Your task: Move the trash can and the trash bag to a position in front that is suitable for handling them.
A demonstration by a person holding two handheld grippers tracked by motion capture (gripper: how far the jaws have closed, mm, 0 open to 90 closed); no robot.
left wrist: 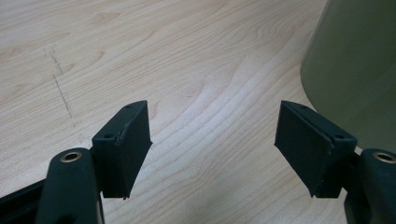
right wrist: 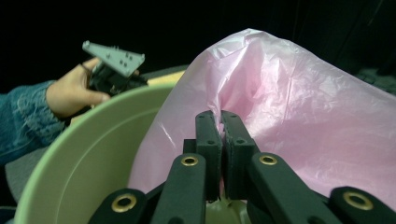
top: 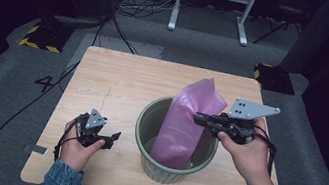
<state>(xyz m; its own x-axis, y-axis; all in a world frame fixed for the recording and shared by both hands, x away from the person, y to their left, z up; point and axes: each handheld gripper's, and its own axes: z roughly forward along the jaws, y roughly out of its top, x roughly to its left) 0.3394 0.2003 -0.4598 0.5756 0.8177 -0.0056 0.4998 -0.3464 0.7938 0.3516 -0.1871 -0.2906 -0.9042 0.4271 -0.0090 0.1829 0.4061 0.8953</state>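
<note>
A pink plastic bag (top: 187, 121) stands upright inside a green round bin (top: 160, 169) on the wooden table (top: 118, 85). My right gripper (top: 197, 119) is shut on a fold of the pink bag (right wrist: 289, 116) at its right side, over the bin's rim; its jaws pinch the film between them (right wrist: 220, 122). The bin's pale green inner wall (right wrist: 93, 158) curves below. My left gripper (top: 114, 137) rests low over the table, left of the bin, open with nothing between its fingers (left wrist: 212, 135). The bin's outer wall (left wrist: 355, 70) rises beside its right jaw.
The table's left and far parts are bare wood (left wrist: 140, 51). On the grey floor beyond lie cables (top: 136, 6), a white frame's legs (top: 212, 9) and yellow-black striped feet (top: 42, 39). The person's other hand and the left gripper's grey plate (right wrist: 114, 57) appear beyond the bin.
</note>
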